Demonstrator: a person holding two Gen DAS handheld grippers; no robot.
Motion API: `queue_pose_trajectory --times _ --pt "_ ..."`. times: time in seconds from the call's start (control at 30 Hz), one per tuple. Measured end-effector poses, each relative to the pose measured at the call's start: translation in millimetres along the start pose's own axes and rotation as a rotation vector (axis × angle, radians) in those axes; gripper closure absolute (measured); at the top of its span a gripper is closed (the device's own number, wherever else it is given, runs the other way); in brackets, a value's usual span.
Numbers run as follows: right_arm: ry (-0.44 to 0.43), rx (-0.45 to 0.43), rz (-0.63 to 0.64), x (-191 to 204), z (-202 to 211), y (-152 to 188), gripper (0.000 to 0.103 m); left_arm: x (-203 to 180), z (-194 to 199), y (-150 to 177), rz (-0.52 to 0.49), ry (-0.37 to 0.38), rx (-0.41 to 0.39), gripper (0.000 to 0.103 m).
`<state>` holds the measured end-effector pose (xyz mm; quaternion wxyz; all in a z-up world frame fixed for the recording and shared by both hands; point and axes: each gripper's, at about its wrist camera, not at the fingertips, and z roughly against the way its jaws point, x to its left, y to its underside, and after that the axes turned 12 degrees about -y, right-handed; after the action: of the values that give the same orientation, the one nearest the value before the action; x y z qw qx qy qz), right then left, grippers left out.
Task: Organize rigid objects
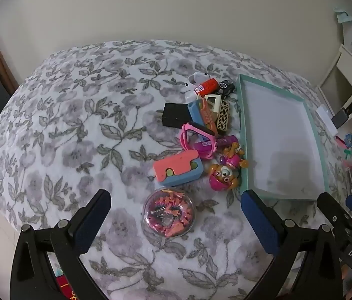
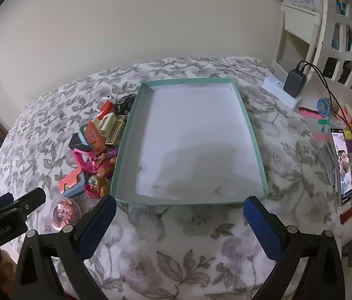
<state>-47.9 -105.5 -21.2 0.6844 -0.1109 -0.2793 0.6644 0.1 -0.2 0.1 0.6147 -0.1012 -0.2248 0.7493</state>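
Teal-rimmed tray (image 2: 255,140) sits on the floral blanket (image 1: 76,125) with nothing in it, and the toy pile (image 1: 200,125) is heaped right against its left wall. Clear ball (image 1: 168,211) lies nearest the left gripper (image 1: 176,221). Both it and the right gripper (image 2: 179,223) hang wide open, holding nothing.

Plain cream wall (image 2: 131,25) behind; floral blanket (image 1: 71,125) over bed; white shelf unit (image 2: 338,37) rt.

Small toys (image 1: 200,130) lie heaped beside the empty teal-rimmed tray (image 2: 255,140).
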Motion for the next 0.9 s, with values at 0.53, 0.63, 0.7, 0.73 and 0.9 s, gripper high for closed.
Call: queue_pose_trajectory --times 0.53,0.63,0.7,0.73,0.9 --pt "-0.002 0.01 0.019 5.3 -4.4 -1.4 0.0 -2.8 1.3 1.1 -0.04 -0.01 -0.01 0.0" --pt "-0.003 0.012 0.022 4.7 -4.1 -1.2 0.0 -2.8 1.0 1.7 -0.043 -0.009 -0.008 0.0" --pt "-0.004 0.014 0.024 4.2 -4.0 -1.1 0.0 -3.5 0.6 2.1 -0.047 -0.007 -0.008 0.0" --pt "-0.003 0.015 0.025 4.4 -4.2 -0.9 0.0 -3.9 0.3 2.5 -0.049 -0.006 -0.008 0.0" --pt "-0.001 0.022 0.027 5.0 -5.4 -1.3 0.0 -5.9 -0.7 2.4 -0.057 -0.008 -0.005 0.0"
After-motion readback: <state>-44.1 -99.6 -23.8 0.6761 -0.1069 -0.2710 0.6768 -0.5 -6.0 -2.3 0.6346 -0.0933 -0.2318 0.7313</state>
